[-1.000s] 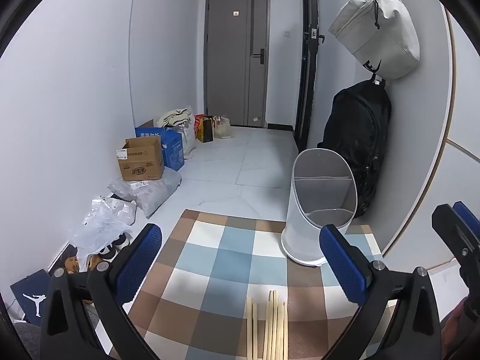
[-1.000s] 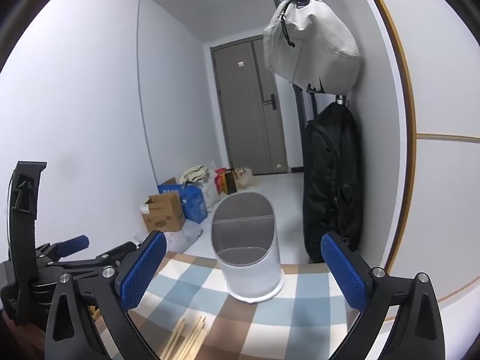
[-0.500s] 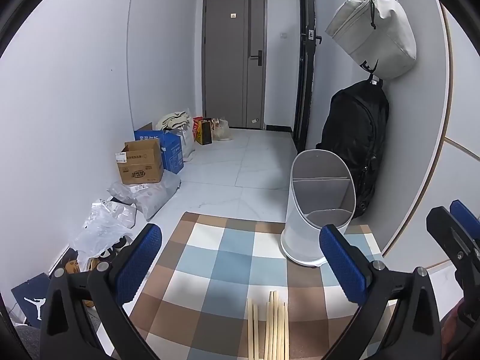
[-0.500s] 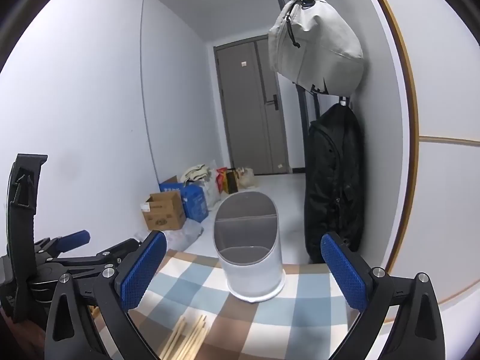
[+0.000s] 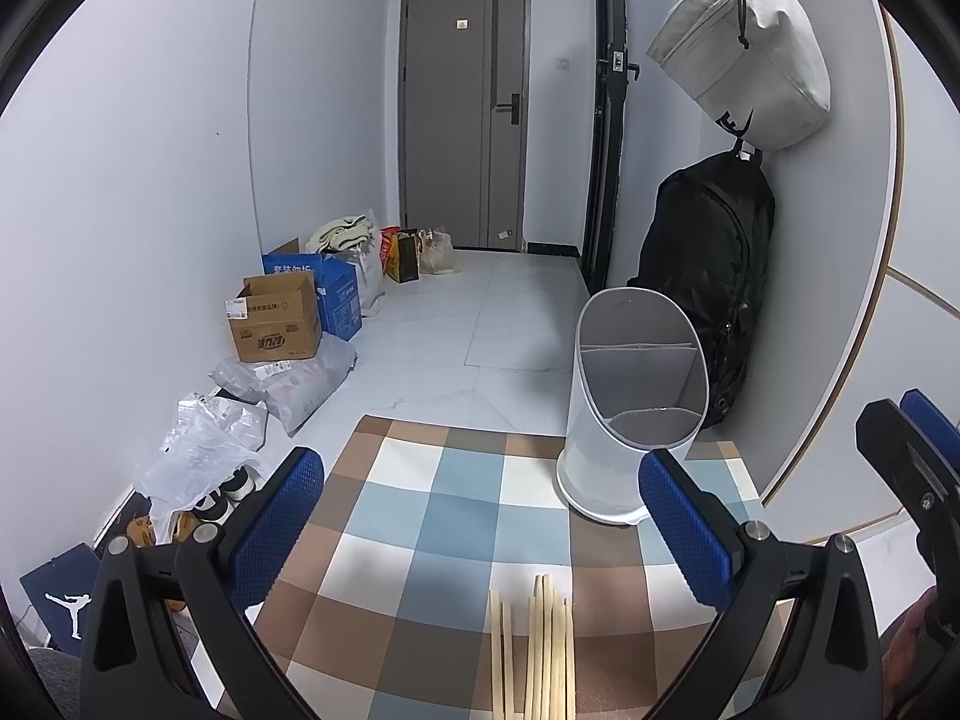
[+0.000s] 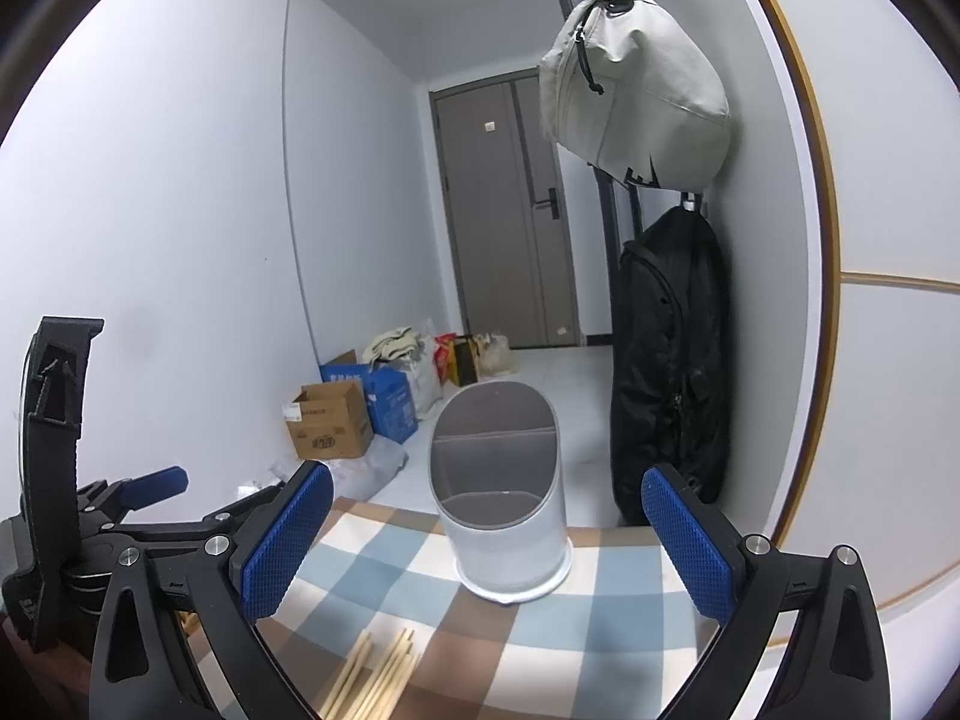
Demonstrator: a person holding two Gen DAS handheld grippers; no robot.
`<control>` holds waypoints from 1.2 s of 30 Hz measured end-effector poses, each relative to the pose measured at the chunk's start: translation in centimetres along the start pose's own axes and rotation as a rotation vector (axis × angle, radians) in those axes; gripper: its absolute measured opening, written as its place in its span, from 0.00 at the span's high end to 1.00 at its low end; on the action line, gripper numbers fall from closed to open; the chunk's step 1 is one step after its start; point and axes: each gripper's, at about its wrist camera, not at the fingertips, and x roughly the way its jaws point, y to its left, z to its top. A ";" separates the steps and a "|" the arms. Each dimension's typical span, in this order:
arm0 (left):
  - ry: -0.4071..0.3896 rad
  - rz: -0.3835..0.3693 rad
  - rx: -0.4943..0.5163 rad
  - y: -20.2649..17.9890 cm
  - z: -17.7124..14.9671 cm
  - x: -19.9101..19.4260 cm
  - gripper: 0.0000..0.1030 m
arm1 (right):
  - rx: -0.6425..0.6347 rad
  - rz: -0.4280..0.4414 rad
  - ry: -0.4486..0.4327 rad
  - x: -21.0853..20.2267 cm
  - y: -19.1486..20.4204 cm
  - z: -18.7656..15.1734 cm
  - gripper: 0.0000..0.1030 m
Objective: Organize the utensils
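Note:
Several wooden chopsticks (image 5: 537,648) lie side by side on the checked cloth (image 5: 444,516), near the front edge; they also show in the right wrist view (image 6: 375,681). A white utensil holder (image 5: 630,414) with a grey divided inside stands upright at the cloth's far right, also in the right wrist view (image 6: 501,492). My left gripper (image 5: 480,528) is open and empty, above the cloth just behind the chopsticks. My right gripper (image 6: 486,540) is open and empty, facing the holder. The left gripper shows at the left of the right wrist view (image 6: 150,510).
A black backpack (image 5: 714,294) hangs on the right wall right behind the holder, with a grey bag (image 5: 750,54) above it. Cardboard boxes (image 5: 276,324) and plastic bags (image 5: 198,456) lie on the floor along the left wall. A closed door (image 5: 465,114) is at the far end.
Both grippers have shifted only slightly; the views have tilted a little. Both stay open and empty. The chopsticks and holder have not moved.

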 end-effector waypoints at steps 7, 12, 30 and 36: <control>0.002 0.001 0.002 -0.1 -0.1 0.1 0.01 | 0.001 0.000 0.001 0.0 0.0 0.0 0.00; 0.002 0.000 0.003 -0.1 0.0 0.1 0.01 | -0.001 0.000 0.002 0.0 0.0 0.0 0.00; 0.010 -0.001 -0.005 0.1 -0.1 0.1 0.01 | 0.001 0.008 -0.002 0.0 0.2 -0.1 0.00; 0.023 -0.007 -0.012 0.2 -0.2 0.3 0.01 | -0.006 0.012 0.004 0.0 0.3 -0.1 0.00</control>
